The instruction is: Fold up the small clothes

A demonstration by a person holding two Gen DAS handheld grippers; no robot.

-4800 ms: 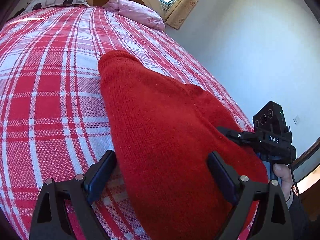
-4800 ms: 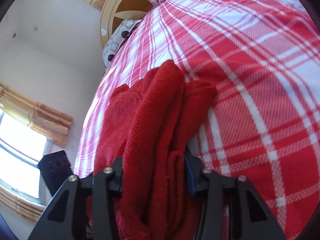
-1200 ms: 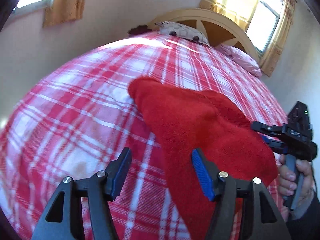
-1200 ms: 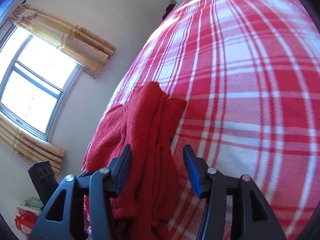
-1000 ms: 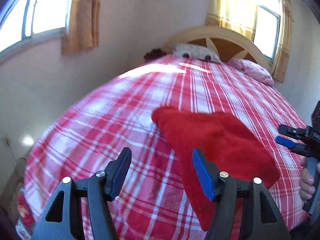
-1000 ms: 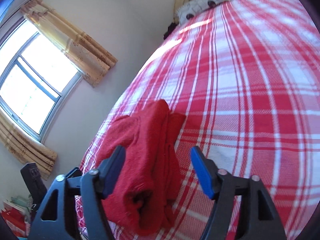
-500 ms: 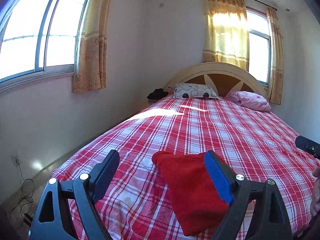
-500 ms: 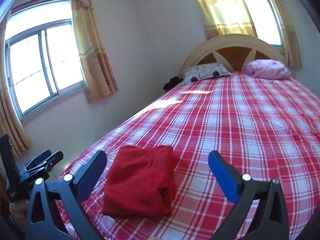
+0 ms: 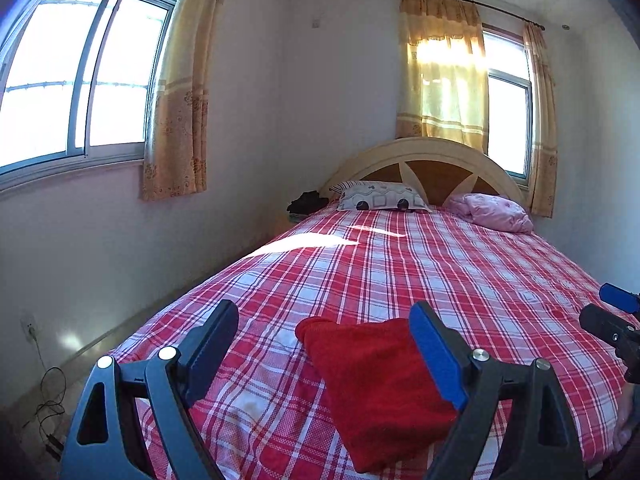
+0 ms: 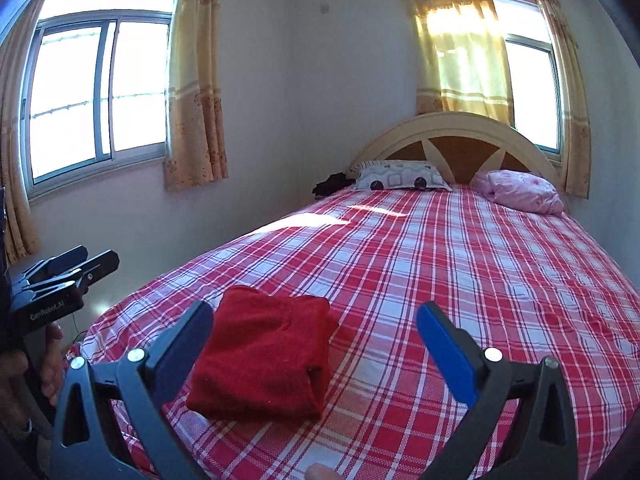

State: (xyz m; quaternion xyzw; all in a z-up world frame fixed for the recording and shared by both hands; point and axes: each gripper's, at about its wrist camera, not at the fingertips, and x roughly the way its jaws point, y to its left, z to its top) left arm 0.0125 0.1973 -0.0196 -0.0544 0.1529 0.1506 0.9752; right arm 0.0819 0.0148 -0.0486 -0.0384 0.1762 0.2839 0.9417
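Note:
A folded red knit garment (image 9: 372, 380) lies near the foot of the bed on the red-and-white plaid cover (image 9: 400, 280). It also shows in the right wrist view (image 10: 264, 352). My left gripper (image 9: 324, 344) is open and empty, held back from the bed with the garment behind its right finger. My right gripper (image 10: 316, 340) is open and empty, raised above the foot of the bed. The left gripper shows at the left edge of the right wrist view (image 10: 72, 264). The right gripper shows at the right edge of the left wrist view (image 9: 612, 312).
A patterned pillow (image 9: 380, 200) and a pink pillow (image 9: 496, 212) lie at the curved headboard (image 9: 432, 164). A dark item (image 9: 308, 202) sits beside the bed's left corner. Windows with yellow curtains (image 9: 176, 92) line two walls. A cable (image 9: 44, 404) lies on the floor at left.
Both grippers have let go of the garment, opened and pulled back and up from the bed. The folded garment stays in place near the foot of the bed.

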